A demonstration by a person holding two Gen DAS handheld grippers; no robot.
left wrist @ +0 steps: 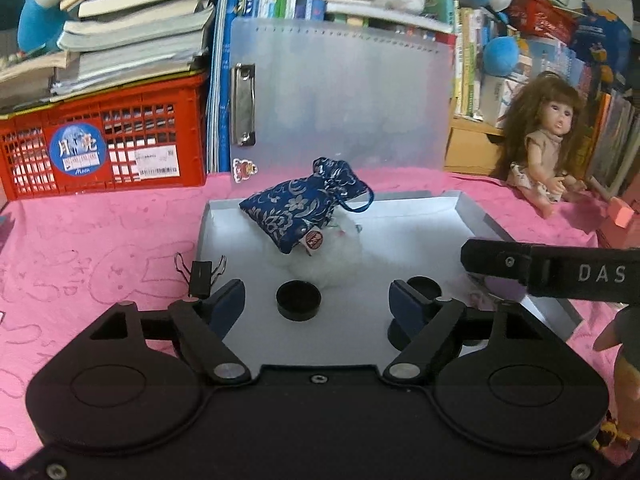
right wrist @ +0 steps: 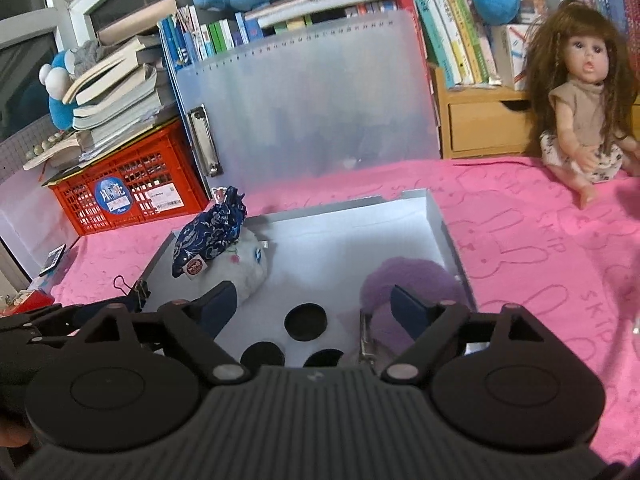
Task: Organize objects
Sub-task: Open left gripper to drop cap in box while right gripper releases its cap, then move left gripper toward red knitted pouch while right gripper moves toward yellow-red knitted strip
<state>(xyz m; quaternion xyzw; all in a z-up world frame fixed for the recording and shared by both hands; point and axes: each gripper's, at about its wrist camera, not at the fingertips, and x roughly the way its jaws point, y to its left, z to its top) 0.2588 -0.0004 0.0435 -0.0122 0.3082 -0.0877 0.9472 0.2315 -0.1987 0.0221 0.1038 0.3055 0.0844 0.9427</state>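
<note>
A shallow grey cardboard tray [left wrist: 472, 204] lies on the pink bunny-print cloth [left wrist: 100, 240]. Near the tray's far left corner, a blue drawstring pouch with silver flowers [left wrist: 296, 204] rests on top of a fluffy white plush toy [left wrist: 332, 256]. A flat round black disc [left wrist: 298, 300] sits on the tray floor near its front edge. The right wrist view shows two more black discs [right wrist: 262, 354] closer to the front edge. A fuzzy purple ball with a metal clasp [right wrist: 404, 280] sits by the tray's right wall. A black binder clip [left wrist: 202, 276] is on the tray's left edge.

The left gripper [left wrist: 316, 300] hovers over the tray's front, fingers spread wide, holding nothing. The right gripper [right wrist: 314, 304] is also wide apart and holds nothing, with its right finger in front of the purple ball.

Past the tray's far edge stands a frosted plastic clipboard [left wrist: 344, 96]. A red plastic crate [left wrist: 104, 140] with books on top is at the cloth's far left. A long-haired doll [right wrist: 580, 100] sits at the far right.
</note>
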